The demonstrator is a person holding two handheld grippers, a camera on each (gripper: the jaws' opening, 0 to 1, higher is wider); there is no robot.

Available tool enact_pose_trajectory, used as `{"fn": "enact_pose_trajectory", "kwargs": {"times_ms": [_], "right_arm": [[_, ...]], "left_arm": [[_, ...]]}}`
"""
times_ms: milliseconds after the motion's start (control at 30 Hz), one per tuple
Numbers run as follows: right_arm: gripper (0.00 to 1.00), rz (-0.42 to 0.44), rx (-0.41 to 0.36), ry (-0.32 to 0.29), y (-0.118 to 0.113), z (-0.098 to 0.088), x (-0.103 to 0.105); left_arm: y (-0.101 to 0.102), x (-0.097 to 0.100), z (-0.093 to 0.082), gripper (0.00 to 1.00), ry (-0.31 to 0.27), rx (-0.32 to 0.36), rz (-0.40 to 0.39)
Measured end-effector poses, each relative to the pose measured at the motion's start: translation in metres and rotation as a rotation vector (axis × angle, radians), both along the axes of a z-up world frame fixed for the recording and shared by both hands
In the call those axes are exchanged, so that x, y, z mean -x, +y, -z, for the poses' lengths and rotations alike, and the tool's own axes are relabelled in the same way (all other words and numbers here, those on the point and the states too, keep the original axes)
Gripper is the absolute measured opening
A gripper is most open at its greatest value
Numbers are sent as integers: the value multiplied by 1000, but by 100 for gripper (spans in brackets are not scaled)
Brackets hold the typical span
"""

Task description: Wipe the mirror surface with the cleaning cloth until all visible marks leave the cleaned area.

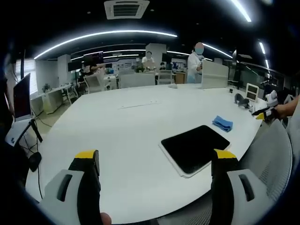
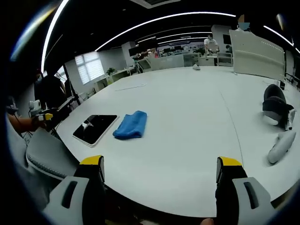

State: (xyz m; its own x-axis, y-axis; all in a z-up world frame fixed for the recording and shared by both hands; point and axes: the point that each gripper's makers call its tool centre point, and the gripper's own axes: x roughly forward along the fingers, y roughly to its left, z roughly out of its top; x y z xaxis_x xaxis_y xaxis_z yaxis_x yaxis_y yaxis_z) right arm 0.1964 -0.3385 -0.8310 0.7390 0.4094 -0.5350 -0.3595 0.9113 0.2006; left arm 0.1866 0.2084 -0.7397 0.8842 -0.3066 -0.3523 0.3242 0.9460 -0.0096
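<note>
The mirror (image 1: 194, 149) is a dark rectangle in a white frame, lying flat near the white table's (image 1: 126, 131) front edge. A folded blue cleaning cloth (image 1: 222, 123) rests on the table just beyond it, apart from it. My left gripper (image 1: 155, 155) is open and empty, held back from the table edge with the mirror ahead to the right. In the right gripper view the mirror (image 2: 95, 129) and cloth (image 2: 131, 124) lie side by side ahead to the left. My right gripper (image 2: 160, 161) is open and empty, short of both.
A grey chair back (image 2: 47, 157) stands at the table edge near the mirror. A black headset-like object (image 2: 274, 108) and a white object (image 2: 281, 145) lie at the right. A white upright panel (image 1: 214, 74) and people (image 1: 194, 63) are at the far side. A laptop (image 1: 21, 96) is at the left.
</note>
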Motion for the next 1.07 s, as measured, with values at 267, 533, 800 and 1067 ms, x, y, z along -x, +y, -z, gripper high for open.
{"fn": "enact_pose_trajectory", "kwargs": {"times_ms": [267,533,800,1067], "right_arm": [[98,12,-14,-2,0,1,-1],[98,18,3,-5,-2,0,1],[98,22,-8,6,1,1,4],[98,25,-4,10,-5,5,0]], "left_arm": [[4,2,-4,99,0,-3,-14],[6,1,-3,99,4,2,-23],[9,-5,-3,99,2,4,-17],[14,-8,-6,99,-9,2,-19]]}}
